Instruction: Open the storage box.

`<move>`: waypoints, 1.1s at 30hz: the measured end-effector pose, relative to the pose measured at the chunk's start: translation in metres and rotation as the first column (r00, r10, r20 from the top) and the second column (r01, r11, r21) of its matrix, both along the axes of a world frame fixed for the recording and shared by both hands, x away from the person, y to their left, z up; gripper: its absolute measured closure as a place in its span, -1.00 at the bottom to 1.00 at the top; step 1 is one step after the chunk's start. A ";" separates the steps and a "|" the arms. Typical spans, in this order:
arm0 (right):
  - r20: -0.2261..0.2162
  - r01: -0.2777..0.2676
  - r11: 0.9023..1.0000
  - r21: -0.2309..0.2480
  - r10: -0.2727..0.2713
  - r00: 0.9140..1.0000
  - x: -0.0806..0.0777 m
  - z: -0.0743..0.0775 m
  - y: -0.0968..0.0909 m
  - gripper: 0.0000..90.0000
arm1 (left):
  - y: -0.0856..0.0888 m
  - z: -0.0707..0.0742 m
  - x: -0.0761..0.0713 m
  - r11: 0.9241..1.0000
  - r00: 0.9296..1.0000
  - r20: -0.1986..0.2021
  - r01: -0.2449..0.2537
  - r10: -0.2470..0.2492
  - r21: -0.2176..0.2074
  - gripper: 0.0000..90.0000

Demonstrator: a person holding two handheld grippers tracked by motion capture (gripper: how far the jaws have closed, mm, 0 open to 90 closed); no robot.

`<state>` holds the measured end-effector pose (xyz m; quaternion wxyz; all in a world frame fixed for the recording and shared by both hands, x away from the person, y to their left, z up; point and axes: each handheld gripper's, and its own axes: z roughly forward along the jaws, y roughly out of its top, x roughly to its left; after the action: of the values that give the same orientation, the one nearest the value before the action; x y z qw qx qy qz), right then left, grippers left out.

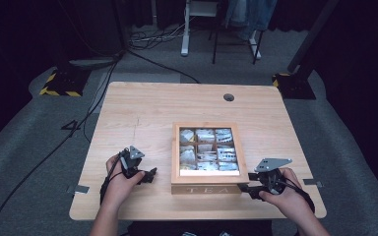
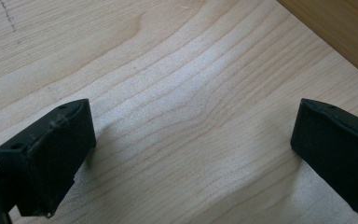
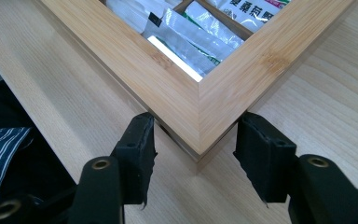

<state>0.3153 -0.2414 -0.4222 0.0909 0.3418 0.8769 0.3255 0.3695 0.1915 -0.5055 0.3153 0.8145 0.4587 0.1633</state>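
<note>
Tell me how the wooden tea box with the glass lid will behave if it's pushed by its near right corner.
The wooden tea box looks rigid, so it should likely slide across the light wooden table rather than flex. Pushed at the corner between the right gripper jaws, it would probably pivot. It sits low and wide, so tipping seems unlikely; the glass lid may be fragile.

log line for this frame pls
right gripper: jaws astride near right corner of tea box, pad contact unclear | left gripper: open over bare table | lid: shut
</note>
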 end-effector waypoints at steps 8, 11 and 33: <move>0.011 0.021 0.999 0.034 -0.021 1.000 -0.002 0.008 -0.002 0.10 | -0.001 0.000 0.001 1.000 1.000 -0.002 0.002 -0.002 -0.003 -0.99; 0.024 0.025 0.999 0.044 -0.026 0.999 -0.004 0.011 -0.003 0.13 | -0.002 0.000 0.001 1.000 1.000 0.001 0.002 -0.002 0.000 -0.99; 0.085 0.063 0.992 0.114 -0.073 0.994 -0.005 0.032 -0.008 0.27 | -0.004 0.000 -0.003 1.000 1.000 -0.001 0.008 -0.008 -0.003 -0.98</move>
<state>0.3103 -0.2493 -0.3904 0.1220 0.3610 0.8404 0.3853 0.3666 0.1871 -0.5056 0.3170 0.8161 0.4556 0.1611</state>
